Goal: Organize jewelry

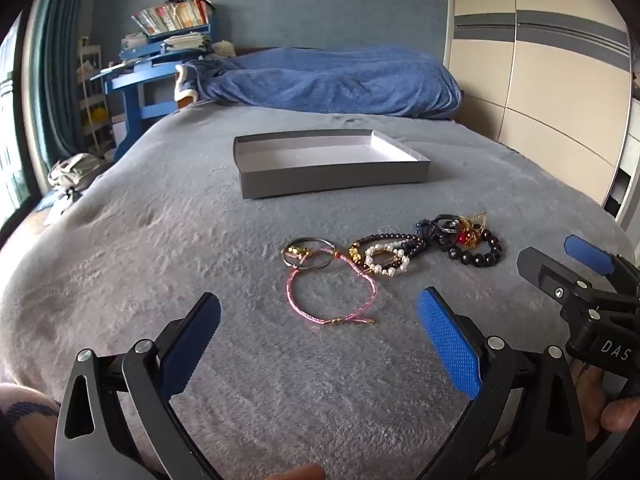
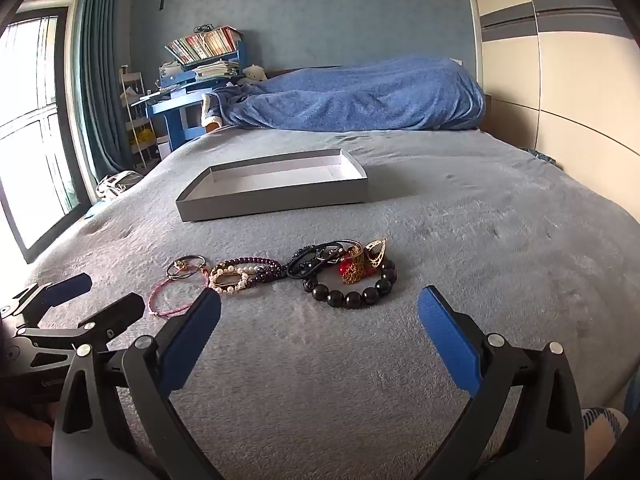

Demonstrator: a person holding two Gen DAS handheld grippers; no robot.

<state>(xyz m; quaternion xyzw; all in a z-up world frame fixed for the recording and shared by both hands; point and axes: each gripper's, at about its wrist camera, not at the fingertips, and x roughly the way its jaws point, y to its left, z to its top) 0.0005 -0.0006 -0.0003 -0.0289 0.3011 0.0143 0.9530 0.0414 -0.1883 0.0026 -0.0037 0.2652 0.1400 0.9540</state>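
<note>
Several pieces of jewelry lie in a row on the grey bedspread (image 1: 160, 240): a pink cord bracelet (image 1: 331, 300), a metal bangle (image 1: 308, 257), a pearl oval piece (image 1: 387, 261), a dark purple bead bracelet (image 1: 394, 240), a black bead bracelet (image 1: 478, 252) and red-gold ornaments (image 1: 472, 232). The same row shows in the right wrist view, with the black bead bracelet (image 2: 352, 288) nearest. An empty grey box (image 1: 332, 164) sits behind them. My left gripper (image 1: 320, 320) is open just short of the pink bracelet. My right gripper (image 2: 320, 320) is open just short of the black beads.
A rumpled blue blanket (image 1: 336, 84) lies at the head of the bed. A wardrobe (image 1: 552, 80) stands to the right. A blue desk with books (image 1: 160, 52) and a curtained window (image 2: 36, 120) are on the left. The right gripper also shows in the left wrist view (image 1: 560, 264).
</note>
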